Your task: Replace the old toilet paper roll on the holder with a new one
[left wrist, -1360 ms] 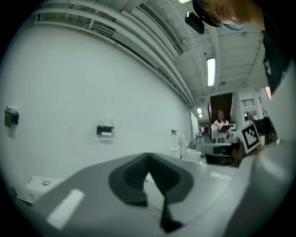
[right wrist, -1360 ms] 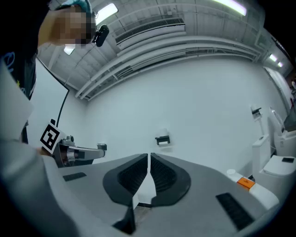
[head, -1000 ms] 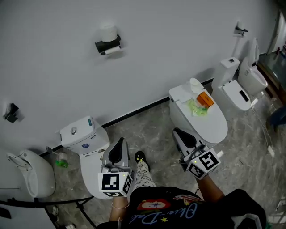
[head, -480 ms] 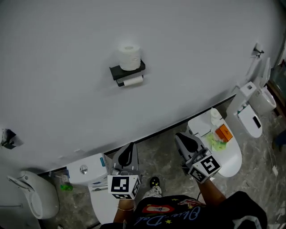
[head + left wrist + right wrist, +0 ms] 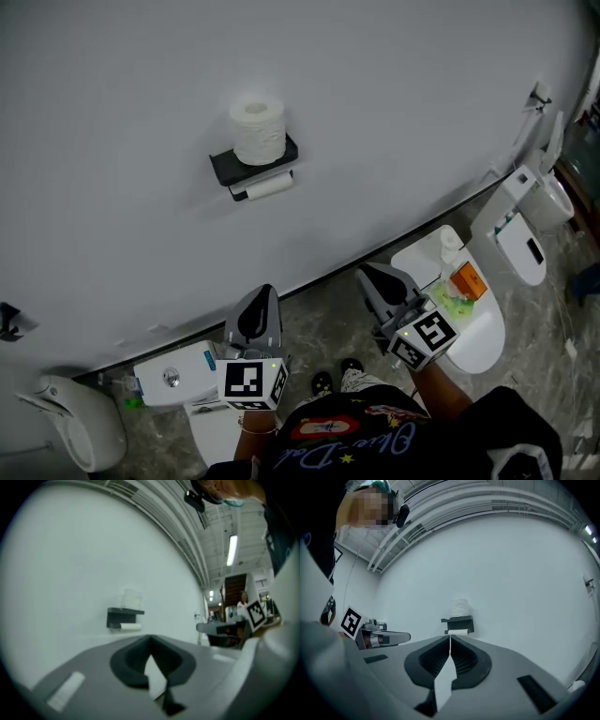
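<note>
A black holder (image 5: 251, 166) is fixed to the white wall. A full white toilet paper roll (image 5: 257, 128) stands upright on its shelf, and a thin, nearly used-up roll (image 5: 269, 186) hangs on the bar beneath. My left gripper (image 5: 263, 298) and right gripper (image 5: 367, 277) are both shut and empty, held level and pointing at the wall, well short of the holder. The holder (image 5: 123, 617) appears ahead in the left gripper view, and the holder (image 5: 458, 624) also in the right gripper view, just above the closed jaws.
A white toilet (image 5: 473, 314) at the right carries an orange box (image 5: 467, 278) and a green packet on its lid. A cistern (image 5: 173, 377) stands at lower left, another toilet (image 5: 525, 234) at far right. A dark baseboard runs along the wall's foot.
Both grippers have moved closer to the wall. The holder with its two rolls now looks larger and sits nearer the middle of the head view.
</note>
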A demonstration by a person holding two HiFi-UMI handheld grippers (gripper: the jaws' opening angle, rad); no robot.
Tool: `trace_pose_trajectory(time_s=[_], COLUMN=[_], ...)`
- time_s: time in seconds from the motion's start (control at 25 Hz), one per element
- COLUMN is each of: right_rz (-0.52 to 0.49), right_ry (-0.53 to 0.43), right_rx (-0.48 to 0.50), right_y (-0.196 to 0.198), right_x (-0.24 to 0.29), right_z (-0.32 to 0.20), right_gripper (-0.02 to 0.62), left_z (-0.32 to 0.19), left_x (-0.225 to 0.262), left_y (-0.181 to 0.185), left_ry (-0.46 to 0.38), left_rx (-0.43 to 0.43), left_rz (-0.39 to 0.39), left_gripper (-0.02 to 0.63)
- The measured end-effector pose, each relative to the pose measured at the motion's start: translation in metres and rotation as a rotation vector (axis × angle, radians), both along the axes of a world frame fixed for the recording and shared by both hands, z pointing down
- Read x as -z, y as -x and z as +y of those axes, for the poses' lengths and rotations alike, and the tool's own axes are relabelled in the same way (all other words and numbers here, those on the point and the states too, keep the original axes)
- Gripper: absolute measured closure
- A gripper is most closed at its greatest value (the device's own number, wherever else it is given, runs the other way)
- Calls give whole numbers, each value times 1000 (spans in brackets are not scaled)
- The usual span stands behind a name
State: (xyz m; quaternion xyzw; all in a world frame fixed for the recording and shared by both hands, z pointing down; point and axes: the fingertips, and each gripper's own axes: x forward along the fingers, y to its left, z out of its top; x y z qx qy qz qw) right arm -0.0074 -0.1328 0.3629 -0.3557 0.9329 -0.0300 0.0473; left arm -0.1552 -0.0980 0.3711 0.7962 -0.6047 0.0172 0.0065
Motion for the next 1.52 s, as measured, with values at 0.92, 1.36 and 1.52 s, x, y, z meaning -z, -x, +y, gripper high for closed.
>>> trace_pose_trajectory(time_s=[0.92,1.36,1.52], right_rz=[1,21,40], right_ry=[7,6,18], right_rx=[82,9,5], right_y=[-22,-36,-35], right_x=[-1,-3,-8], right_z=[-82,-117,-124], right_gripper=[580,580,580], left_z=[-151,-215,-229], left_x=[-30,-38,-34], left_y=[38,61,66], left_ry=[-43,-110,-129], left_rx=[260,221,206], left_rz=[820,1203,1254], left_gripper=[535,374,374])
